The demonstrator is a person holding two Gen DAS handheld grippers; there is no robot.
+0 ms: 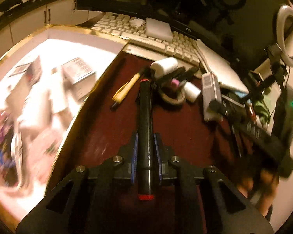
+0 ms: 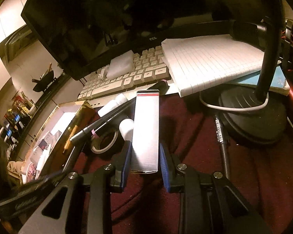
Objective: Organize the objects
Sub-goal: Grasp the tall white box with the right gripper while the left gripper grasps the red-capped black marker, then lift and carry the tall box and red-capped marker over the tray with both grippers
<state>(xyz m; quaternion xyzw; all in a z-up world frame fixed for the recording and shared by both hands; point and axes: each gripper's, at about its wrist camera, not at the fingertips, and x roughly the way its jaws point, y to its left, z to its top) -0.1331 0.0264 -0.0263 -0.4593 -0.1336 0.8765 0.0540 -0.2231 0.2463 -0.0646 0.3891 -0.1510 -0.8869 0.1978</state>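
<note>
Dark-red desk (image 1: pixel 111 128), cylindrical black marker (image 1: pixel 145 136)

A dark TCL monitor (image 2: pixel 72 25) is seen behind a cream keyboard (image 2: pixel 127 78), whose right end is covered by a lined notepad (image 2: pixel 211 62). A black lamp base (image 2: pixel 252 115) is set beside it. A ring light (image 1: pixel 289 37) is mounted at the desk's right side.
</note>
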